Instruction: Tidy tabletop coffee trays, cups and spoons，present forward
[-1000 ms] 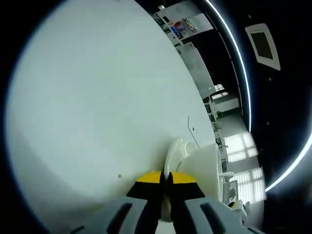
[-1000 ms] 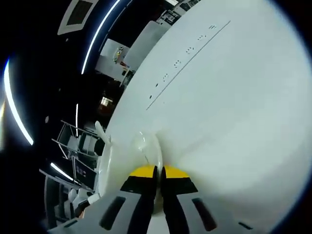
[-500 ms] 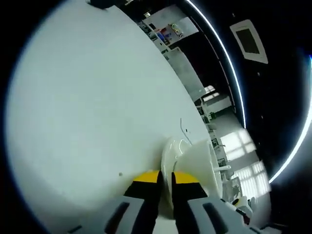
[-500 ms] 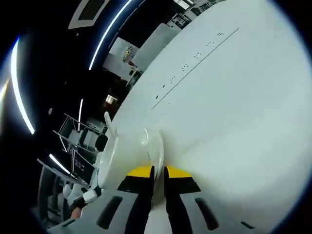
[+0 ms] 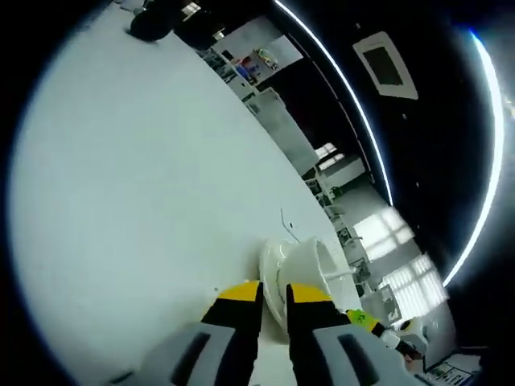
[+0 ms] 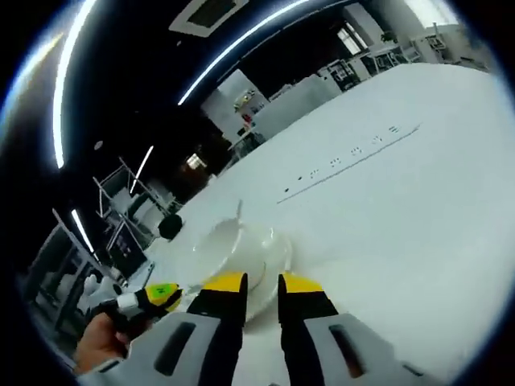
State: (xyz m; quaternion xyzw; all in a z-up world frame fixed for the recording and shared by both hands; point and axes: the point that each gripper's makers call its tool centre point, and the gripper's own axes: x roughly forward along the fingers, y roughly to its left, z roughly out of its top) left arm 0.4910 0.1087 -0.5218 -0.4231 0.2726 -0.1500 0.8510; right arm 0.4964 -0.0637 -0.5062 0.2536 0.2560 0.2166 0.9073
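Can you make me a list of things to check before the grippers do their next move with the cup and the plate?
1. Cup sits on the saucer, upright: ok.
2. Spoon stays in the cup, handle sticking up: ok.
3. Saucer rests flat on the white table: ok, as far as the right gripper view shows.
4. Right gripper has its fingers parted at the saucer's edge, no pinch: ok to let go or regrip.
5. Left gripper has its fingers parted around the saucer's rim: whether they touch it, cannot tell.
6. Table ahead of the cup is bare for sliding it forward: ok.
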